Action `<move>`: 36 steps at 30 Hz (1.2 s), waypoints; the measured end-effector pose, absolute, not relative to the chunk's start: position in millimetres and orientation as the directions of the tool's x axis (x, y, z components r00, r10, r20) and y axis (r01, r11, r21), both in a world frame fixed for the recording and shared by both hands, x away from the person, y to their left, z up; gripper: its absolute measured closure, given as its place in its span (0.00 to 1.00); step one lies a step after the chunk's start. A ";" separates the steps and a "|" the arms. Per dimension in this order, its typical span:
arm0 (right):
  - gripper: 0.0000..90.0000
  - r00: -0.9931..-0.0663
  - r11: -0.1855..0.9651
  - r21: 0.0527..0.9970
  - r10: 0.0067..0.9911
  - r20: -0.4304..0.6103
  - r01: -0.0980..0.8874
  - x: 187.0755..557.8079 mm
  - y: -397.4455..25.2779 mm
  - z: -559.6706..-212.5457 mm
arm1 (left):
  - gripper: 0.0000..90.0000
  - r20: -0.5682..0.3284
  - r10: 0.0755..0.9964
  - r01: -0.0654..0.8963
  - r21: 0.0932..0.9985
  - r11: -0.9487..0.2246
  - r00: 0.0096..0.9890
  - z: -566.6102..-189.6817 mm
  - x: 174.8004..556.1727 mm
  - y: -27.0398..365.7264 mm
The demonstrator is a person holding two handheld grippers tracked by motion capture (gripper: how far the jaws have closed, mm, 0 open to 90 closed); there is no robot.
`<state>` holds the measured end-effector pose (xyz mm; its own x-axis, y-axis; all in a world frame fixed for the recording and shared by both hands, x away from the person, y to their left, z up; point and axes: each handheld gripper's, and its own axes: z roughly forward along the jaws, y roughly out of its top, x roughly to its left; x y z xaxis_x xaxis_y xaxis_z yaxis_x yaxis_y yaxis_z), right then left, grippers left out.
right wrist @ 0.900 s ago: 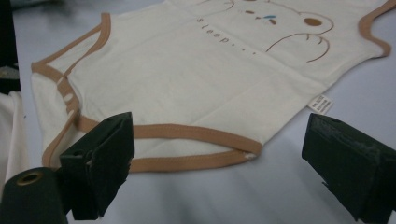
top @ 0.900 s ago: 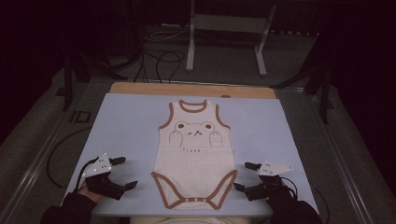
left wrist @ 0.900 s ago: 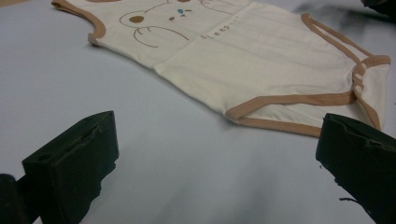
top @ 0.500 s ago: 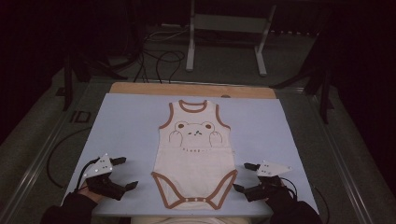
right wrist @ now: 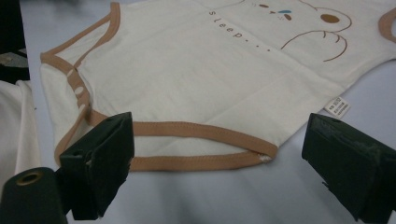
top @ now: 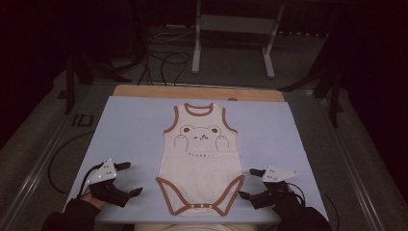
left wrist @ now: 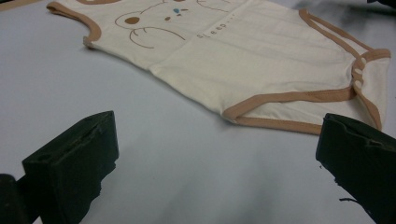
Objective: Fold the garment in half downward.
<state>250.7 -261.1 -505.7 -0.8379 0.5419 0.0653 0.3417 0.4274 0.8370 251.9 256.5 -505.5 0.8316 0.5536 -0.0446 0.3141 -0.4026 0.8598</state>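
Cream baby bodysuit (top: 202,159) with brown trim, spread flat and face up in the middle of the pale blue tabletop (top: 130,130), neck toward the far edge, snap crotch toward the near edge. Bear face drawn on the chest, a line of small lettering below it. Small white label (right wrist: 337,107) poking out from the side seam in the right gripper view.

Left gripper (top: 126,179) low over the tabletop near the front left corner, beside the bodysuit's left leg opening but apart from it, a strip of bare blue between. Fingers (left wrist: 74,163) spread wide, nothing between them; in the left gripper view, brown leg hem (left wrist: 285,97) lying ahead, closer to the finger at the right of that view.

Right gripper (top: 250,184) at the opposite side, just beside the right leg opening. Fingers (right wrist: 100,158) also spread wide and gripping nothing; in the right gripper view, brown hem (right wrist: 196,130) of the leg opening right in front of the gap, one finger overlapping the hem's edge in that view, contact impossible to tell. Three pale snaps (right wrist: 77,91) along the crotch band.

Dark sleeves at the bottom edge of the high view, grey plate on top of each gripper, cable trailing from each. Beyond the tabletop, a wooden strip (top: 197,91) along the far edge, dark floor with cables and a metal stand (top: 235,33).
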 end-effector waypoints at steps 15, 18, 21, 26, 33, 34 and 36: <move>0.10 -0.847 0.397 0.865 0.528 0.059 0.308 247.4 -261.8 -477.6 | 0.00 -0.044 0.521 0.291 0.868 -0.403 0.853 -485.1 252.5 245.9; 0.10 -0.850 0.391 0.870 0.524 0.056 0.299 248.8 -262.1 -468.4 | 0.00 -0.035 0.517 0.282 0.869 -0.407 0.855 -479.4 254.0 244.6; 0.10 -0.837 0.376 0.876 0.545 0.054 0.301 253.2 -262.8 -458.0 | 0.00 -0.033 0.512 0.272 0.876 -0.399 0.858 -469.2 258.3 243.5; 0.10 -0.824 0.388 0.875 0.566 0.021 0.289 262.0 -262.1 -442.7 | 0.00 -0.031 0.513 0.272 0.875 -0.401 0.858 -456.7 264.3 239.9; 0.10 -0.805 0.407 0.871 0.592 -0.022 0.275 275.0 -258.0 -426.5 | 0.00 -0.020 0.520 0.269 0.873 -0.407 0.854 -445.1 275.3 232.8; 0.10 -0.804 0.411 0.870 0.594 -0.030 0.271 276.4 -257.5 -425.6 | 0.00 -0.019 0.517 0.268 0.871 -0.411 0.856 -443.7 278.0 231.3; 0.10 -0.796 0.408 0.872 0.604 -0.035 0.271 279.7 -256.2 -423.6 | 0.00 -0.016 0.516 0.266 0.870 -0.415 0.856 -441.6 282.3 229.0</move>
